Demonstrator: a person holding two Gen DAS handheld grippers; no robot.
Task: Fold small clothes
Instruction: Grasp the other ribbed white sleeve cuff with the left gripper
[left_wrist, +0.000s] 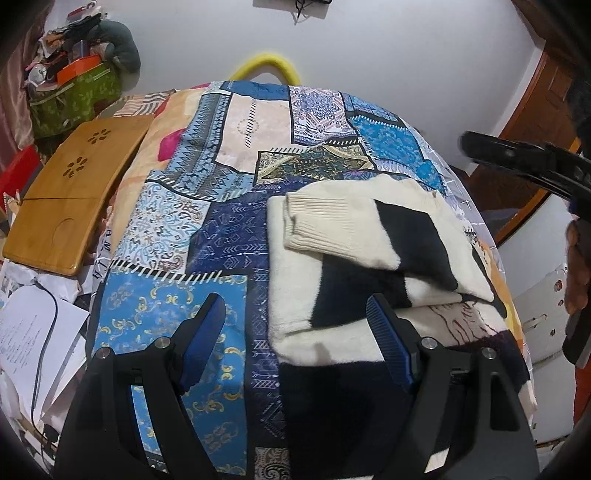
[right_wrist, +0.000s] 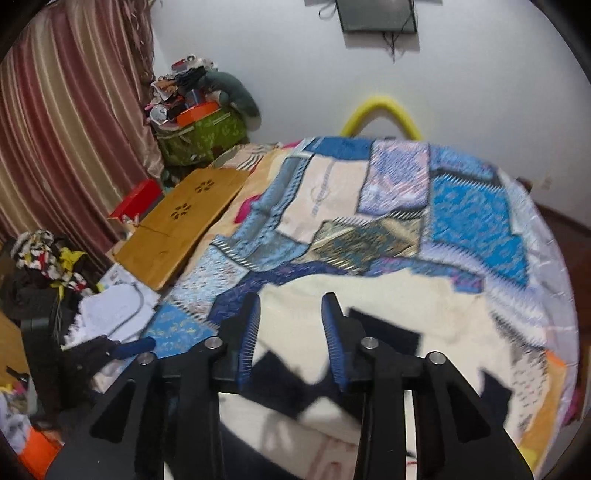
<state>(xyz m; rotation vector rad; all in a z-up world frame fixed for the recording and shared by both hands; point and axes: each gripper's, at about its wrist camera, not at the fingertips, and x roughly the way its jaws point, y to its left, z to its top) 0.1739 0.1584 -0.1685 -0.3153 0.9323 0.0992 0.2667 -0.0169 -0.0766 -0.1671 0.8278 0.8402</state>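
Left gripper (left_wrist: 295, 314): closest to the left camera; its two blue-padded fingers (left_wrist: 205, 332) were spread wide apart and held nothing. One finger sat over the bedspread, the other over the sweater's near edge.
Right gripper (right_wrist: 291, 314): its two fingers (right_wrist: 249, 328) were apart with a gap between them and held nothing. It hung over the sweater. This view was blurry.
Sweater (left_wrist: 369, 258): one cream and black knit sweater lay folded on the right part of the bed, with one ribbed cuff (left_wrist: 325, 225) laid across the top.
Bedspread (left_wrist: 236, 158): one blue patchwork cover lay under the sweater.
Green bag (right_wrist: 201, 138): one green patterned bag stood in the far left corner by the wall. It was full to the top with a pile of small things, too jumbled to count. One orange box (right_wrist: 195, 110) sat on top, and one grey soft toy (right_wrist: 236, 92) leaned beside it.
Wooden tray (left_wrist: 77, 188): one wooden lap tray lay at the left edge of the bed, with two flower-shaped cutouts in it.
Red box (right_wrist: 138, 199): one, between the tray and the curtain (right_wrist: 66, 122).
Papers (left_wrist: 33, 332): some white sheets lay left of the bed with a grey cable (left_wrist: 50, 332) across them.
Yellow tube (left_wrist: 266, 66): one bent yellow tube showed behind the bed, against the wall.
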